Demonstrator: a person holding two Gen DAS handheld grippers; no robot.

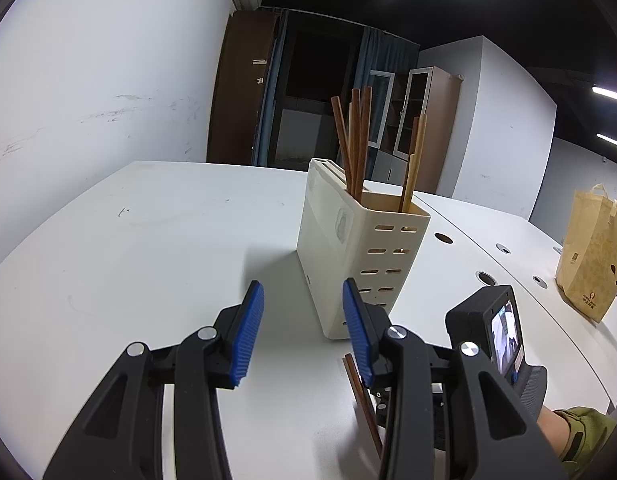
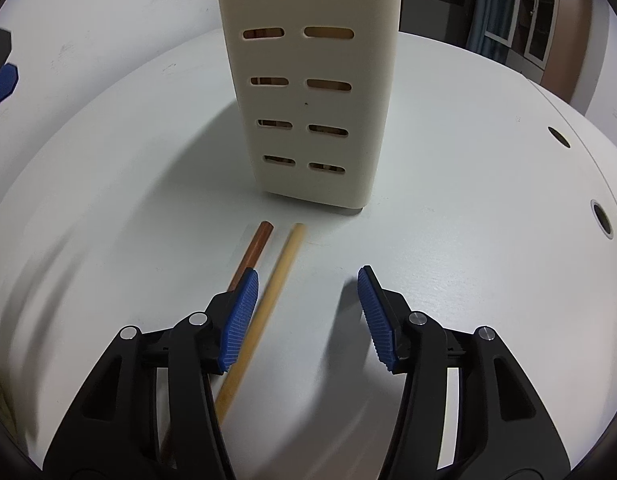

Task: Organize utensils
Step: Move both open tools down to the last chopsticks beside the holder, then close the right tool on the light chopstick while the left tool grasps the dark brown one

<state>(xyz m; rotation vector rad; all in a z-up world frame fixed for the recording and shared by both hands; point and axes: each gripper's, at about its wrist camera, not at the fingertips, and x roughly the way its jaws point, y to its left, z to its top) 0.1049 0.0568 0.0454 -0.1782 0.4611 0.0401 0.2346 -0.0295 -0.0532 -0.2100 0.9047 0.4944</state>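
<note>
A cream slotted utensil holder (image 1: 348,252) stands upright on the white table, with several dark brown chopsticks (image 1: 354,140) and light ones (image 1: 413,160) in it. It fills the top of the right wrist view (image 2: 316,92). A dark brown chopstick (image 2: 252,254) and a light wooden chopstick (image 2: 268,304) lie side by side on the table before the holder. My right gripper (image 2: 306,316) is open, low over the table, its left finger above the two chopsticks. My left gripper (image 1: 302,332) is open and empty, just before the holder. The brown chopstick (image 1: 362,400) shows by its right finger.
A tan paper bag (image 1: 592,256) stands at the far right of the table. Round cable holes (image 1: 486,278) run along the table's right part. The white table (image 1: 140,240) stretches left to a white wall. Cabinets stand behind.
</note>
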